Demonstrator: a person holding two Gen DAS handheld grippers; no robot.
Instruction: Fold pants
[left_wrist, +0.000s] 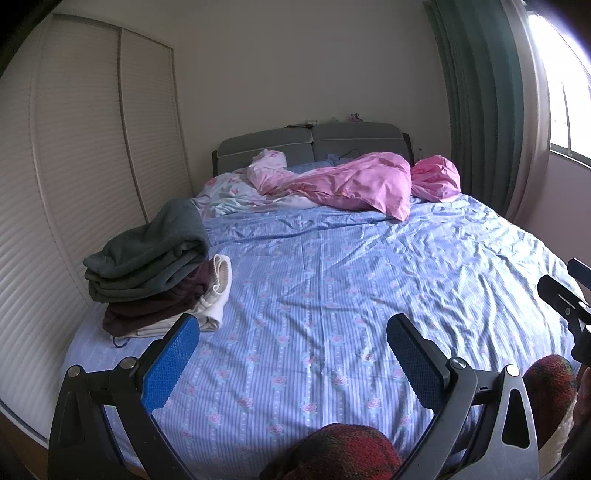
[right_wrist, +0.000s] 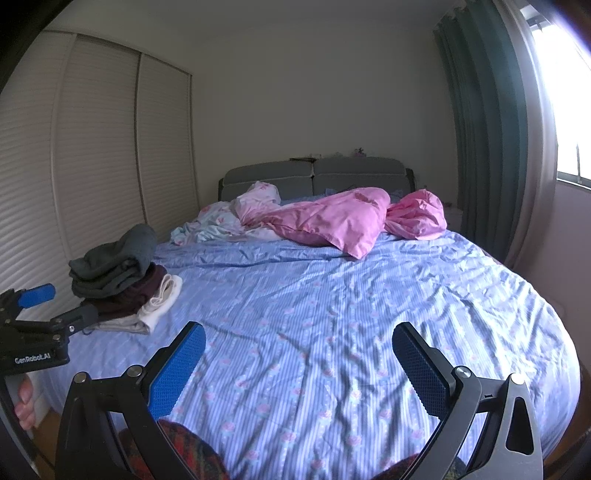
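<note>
Both grippers, left (left_wrist: 293, 341) and right (right_wrist: 298, 350), are hovering open, empty, over bed (left_wrist: 332, 280). Risk: grabbing stack (left_wrist: 147, 266) left of them, toppling folded pants.

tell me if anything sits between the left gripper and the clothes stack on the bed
Nothing visible does. The left gripper is open and empty over the bare sheet, and the stack lies ahead to its left near the bed edge, with only flat sheet between them. The pink duvet is bunched far off by the headboard.
</note>
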